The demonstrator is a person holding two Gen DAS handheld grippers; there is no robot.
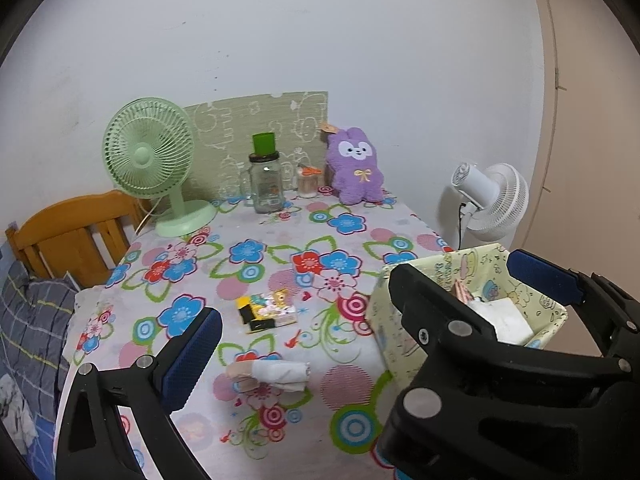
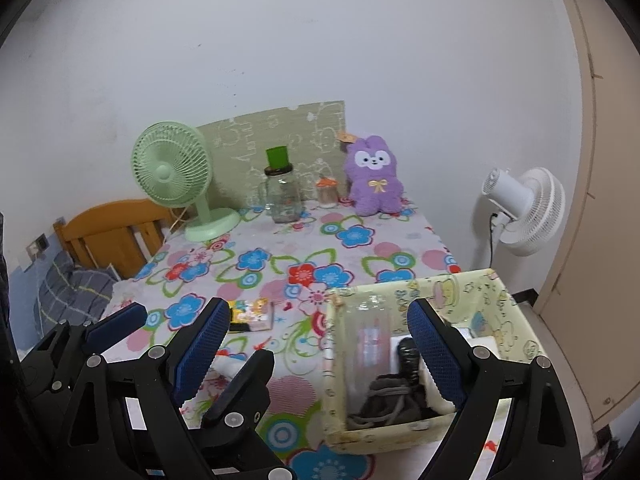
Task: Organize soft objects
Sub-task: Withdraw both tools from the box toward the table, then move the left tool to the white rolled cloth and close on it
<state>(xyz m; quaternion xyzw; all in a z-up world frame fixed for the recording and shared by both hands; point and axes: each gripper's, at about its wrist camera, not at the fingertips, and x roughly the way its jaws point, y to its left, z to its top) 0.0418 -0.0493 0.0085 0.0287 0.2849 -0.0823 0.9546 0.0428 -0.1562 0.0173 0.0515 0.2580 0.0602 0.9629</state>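
Hovering above the near edge of the desk (image 1: 280,240), both tongs are empty, so the step in hand looks like picking the next soft thing to put away. The left tongs (image 1: 316,320) stand wide apart with nothing between the pads; the right tongs (image 2: 316,344) are equally spread over the fabric basket (image 2: 516,320), gripping nothing. The basket already holds a dark bundled cloth (image 2: 392,400) and a white folded piece (image 1: 504,316). A rolled white cloth (image 1: 276,374) lies loose on the desk at about nine o'clock from the basket, near it. The purple plush rabbit (image 1: 356,168) sits at twelve o'clock, against the far wall. My guess: the left tongs should dip, close around the roll's middle, and carry it into the basket.
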